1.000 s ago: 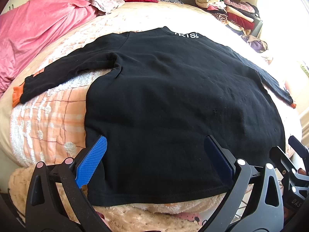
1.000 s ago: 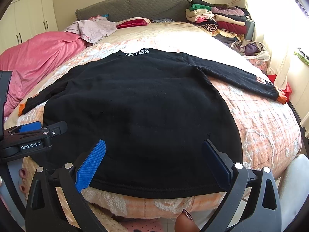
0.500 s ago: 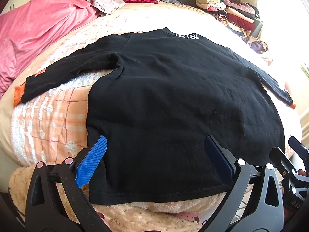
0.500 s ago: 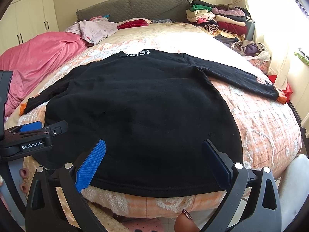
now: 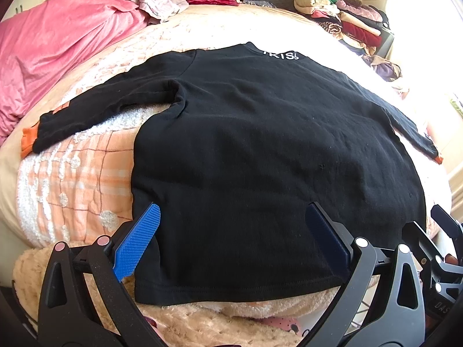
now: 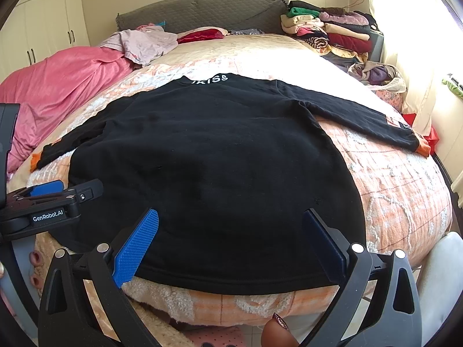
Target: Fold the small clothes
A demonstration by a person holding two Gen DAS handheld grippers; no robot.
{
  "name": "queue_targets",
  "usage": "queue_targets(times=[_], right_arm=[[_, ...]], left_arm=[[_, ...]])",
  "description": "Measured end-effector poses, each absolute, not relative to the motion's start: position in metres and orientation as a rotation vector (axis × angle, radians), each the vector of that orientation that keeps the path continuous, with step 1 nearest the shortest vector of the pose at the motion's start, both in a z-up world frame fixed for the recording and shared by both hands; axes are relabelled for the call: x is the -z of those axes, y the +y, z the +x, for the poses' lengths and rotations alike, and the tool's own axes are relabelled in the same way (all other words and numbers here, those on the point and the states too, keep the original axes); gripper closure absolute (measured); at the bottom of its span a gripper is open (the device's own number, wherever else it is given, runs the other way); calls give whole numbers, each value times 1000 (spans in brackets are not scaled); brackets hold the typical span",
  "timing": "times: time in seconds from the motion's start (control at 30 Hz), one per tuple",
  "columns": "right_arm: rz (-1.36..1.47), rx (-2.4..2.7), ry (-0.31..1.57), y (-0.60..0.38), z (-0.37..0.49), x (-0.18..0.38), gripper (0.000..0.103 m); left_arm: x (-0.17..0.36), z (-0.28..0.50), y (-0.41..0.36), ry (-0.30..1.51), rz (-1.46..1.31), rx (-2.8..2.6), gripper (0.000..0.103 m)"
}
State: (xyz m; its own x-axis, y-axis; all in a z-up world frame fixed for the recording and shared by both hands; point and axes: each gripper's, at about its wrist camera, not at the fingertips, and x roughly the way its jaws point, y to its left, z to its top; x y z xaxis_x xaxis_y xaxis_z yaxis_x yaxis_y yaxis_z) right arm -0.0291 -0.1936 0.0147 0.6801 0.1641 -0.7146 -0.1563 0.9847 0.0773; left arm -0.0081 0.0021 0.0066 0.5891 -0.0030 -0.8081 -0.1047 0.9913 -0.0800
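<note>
Nearest the left wrist camera, the left tool (image 5: 231, 237) has its two blue-padded fingers spread wide, nothing between them, poised above the near hem of a black long-sleeved top (image 5: 260, 150). The right tool (image 6: 230, 237) stands the same way in its own view: fingers far apart, gripping nothing, over the hem on the other side. At the left edge of the right wrist view the left tool shows side-on (its body carries a small white label), just beside the garment's lower left corner.

The top lies spread flat, back up, on the bed (image 6: 405, 190), hem toward the cameras and collar away. Its hem reaches the near edge of the mattress. A peach and white checked blanket (image 5: 75, 179) covers the bed beneath it, and a fluffy beige throw (image 5: 202, 326) hangs below the hem. Both sleeves are stretched outward, each ending in an orange cuff (image 5: 27, 141); the right sleeve (image 6: 361, 118) reaches almost to the bed's right edge. White lettering runs across the collar (image 6: 210, 78).

Beyond the top, a crumpled pink duvet (image 6: 58, 86) lies on the left, with a pale lilac garment (image 6: 141, 43) and a red item (image 6: 199, 34) near the grey headboard (image 6: 202, 8). A stack of folded clothes (image 6: 327, 31) sits at the far right corner.
</note>
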Motion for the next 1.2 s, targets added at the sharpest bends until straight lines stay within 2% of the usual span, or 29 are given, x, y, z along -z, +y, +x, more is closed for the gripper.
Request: queue_targets(times=[0.6, 1.2], right_arm=[[25, -188, 800, -199, -23, -19, 4], [117, -144, 774, -216, 7, -36, 4]], left_arm=[[-14, 5, -1, 937, -121, -48, 8], [-45, 45, -10, 907, -107, -7, 8]])
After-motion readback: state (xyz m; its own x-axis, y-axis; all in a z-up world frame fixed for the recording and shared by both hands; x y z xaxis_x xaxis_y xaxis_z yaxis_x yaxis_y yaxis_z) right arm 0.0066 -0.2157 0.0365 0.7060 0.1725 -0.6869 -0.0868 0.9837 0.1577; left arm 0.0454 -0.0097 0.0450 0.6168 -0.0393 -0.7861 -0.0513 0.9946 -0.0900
